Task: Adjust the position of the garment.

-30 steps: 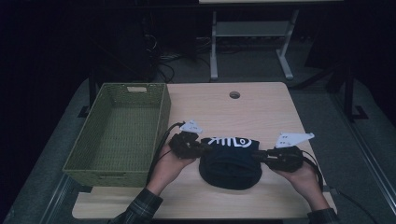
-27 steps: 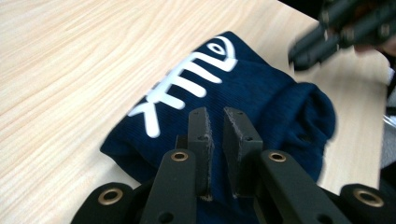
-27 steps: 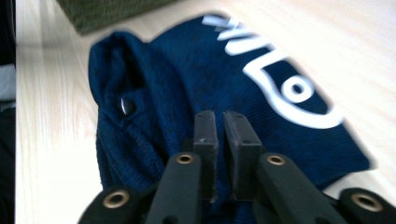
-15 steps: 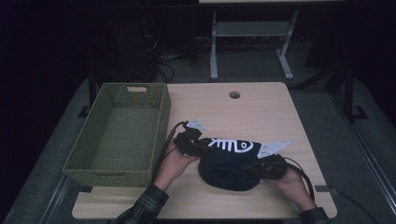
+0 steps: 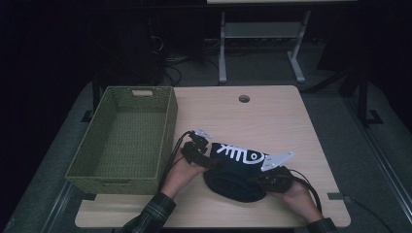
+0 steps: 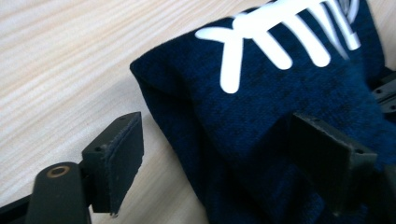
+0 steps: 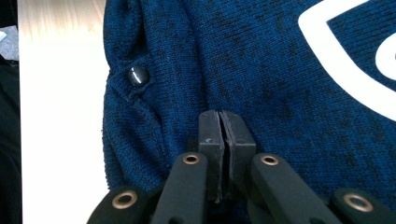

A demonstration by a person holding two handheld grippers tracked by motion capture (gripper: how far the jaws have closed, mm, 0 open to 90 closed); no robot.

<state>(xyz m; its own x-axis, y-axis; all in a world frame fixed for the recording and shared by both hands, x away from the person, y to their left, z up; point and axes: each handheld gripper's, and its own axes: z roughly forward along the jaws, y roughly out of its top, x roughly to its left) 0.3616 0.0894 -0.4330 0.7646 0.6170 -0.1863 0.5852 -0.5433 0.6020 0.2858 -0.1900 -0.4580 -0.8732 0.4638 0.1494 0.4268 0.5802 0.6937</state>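
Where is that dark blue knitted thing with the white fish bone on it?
In the high view the dark blue knit garment lies on the near part of the wooden table, just right of the green basket, between the person's two hands.

Both grippers, left gripper and right gripper, are black with brass-ringed screws, flat dark pads on their jaws, pale grey three-cornered top plates and trailing black cables; the sleeves are dark plaid.
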